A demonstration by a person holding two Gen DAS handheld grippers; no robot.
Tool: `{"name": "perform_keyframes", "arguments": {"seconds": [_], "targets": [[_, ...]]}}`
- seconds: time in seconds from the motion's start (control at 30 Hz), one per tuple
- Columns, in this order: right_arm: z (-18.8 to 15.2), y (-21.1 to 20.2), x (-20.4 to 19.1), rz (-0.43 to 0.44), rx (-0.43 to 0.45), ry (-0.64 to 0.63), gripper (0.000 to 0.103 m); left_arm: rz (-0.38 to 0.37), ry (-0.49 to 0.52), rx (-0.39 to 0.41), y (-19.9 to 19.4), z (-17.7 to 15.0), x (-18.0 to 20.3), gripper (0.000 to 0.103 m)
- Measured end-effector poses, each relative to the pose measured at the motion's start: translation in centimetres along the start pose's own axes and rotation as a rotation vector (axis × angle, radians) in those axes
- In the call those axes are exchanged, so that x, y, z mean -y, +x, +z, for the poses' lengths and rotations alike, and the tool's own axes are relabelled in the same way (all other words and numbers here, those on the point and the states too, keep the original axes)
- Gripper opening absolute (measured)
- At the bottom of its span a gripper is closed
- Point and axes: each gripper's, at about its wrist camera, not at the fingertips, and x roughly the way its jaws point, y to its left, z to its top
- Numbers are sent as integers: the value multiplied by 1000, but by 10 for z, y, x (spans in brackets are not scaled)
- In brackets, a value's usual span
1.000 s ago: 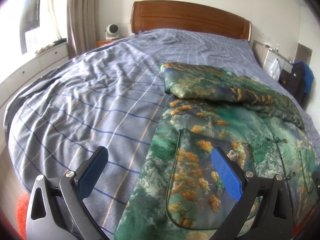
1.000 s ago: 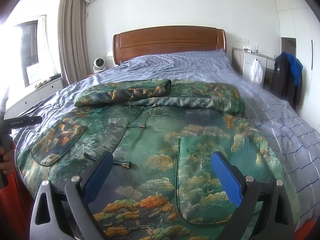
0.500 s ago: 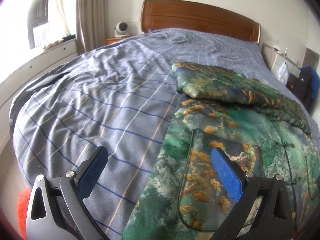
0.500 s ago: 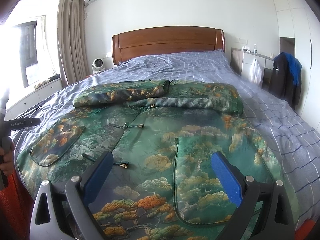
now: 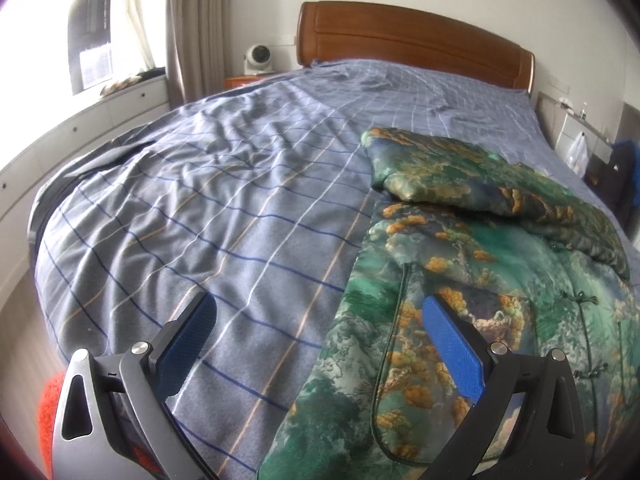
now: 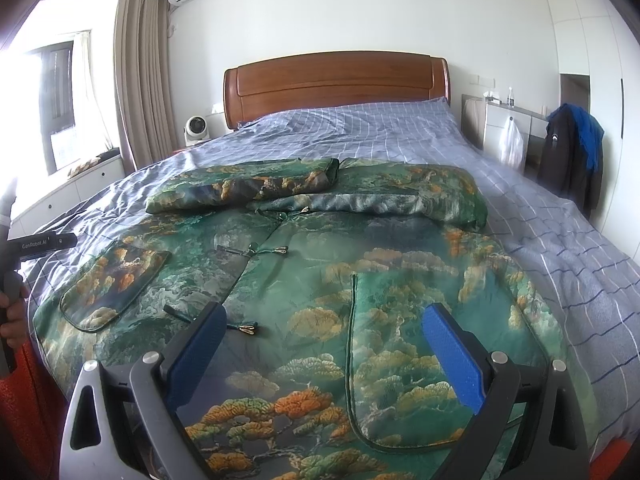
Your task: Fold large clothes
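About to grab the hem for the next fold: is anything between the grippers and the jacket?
Nothing visible. The right gripper is open directly above the jacket. The left gripper is open over the jacket's edge and the bedsheet, with clear space beneath.

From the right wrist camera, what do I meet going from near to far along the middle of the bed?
Tongs → jacket body → folded sleeves → bare blanket → headboard.
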Motion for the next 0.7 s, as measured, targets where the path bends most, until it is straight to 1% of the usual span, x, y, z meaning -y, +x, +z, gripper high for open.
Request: {"name": "perform_keyframes", "arguments": {"seconds": [0.4,0.7], "targets": [[0,0,1,-1,6,2,98,9,-8,2,0,0,-2,102],[0,-1,1,-1,5,-2,98,6,13,-17,3,-4,2,102]]}}
